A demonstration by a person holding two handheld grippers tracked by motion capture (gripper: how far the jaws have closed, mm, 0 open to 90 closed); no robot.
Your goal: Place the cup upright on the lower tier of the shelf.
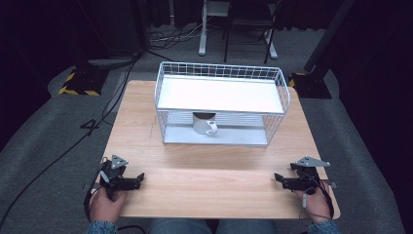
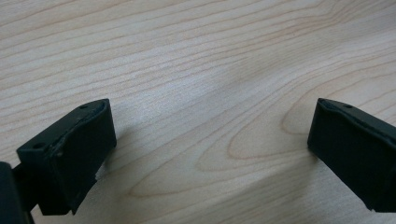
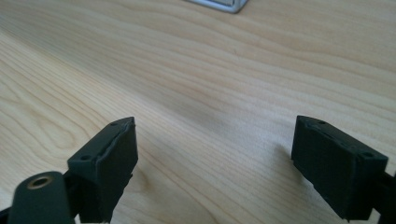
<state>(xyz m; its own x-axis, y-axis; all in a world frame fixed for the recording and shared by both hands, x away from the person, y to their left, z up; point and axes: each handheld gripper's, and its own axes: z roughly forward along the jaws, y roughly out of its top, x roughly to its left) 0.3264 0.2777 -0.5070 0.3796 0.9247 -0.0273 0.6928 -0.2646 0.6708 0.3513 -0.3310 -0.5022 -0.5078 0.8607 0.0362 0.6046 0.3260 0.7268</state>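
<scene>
Wooden table [image 1: 146, 122], both tongs spread near front edge, bare board between.

A light wooden table [image 1: 146, 117] stands on grey carpet [image 1: 44, 136]. Black cables [image 1: 58, 158] trail across the floor. Behind the table, the room is dark, with white desk legs [image 1: 202, 29], a black chair frame [image 1: 246, 29], and a yellow-and-black striped stand base [image 1: 78, 83].

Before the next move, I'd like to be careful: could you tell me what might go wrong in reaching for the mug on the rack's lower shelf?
The white mug sits under the upper shelf of the wire rack, so a gripper going in could catch the wires or the shelf. Both the left gripper and right gripper are open near the table's front edge, leaving a long reach.
</scene>
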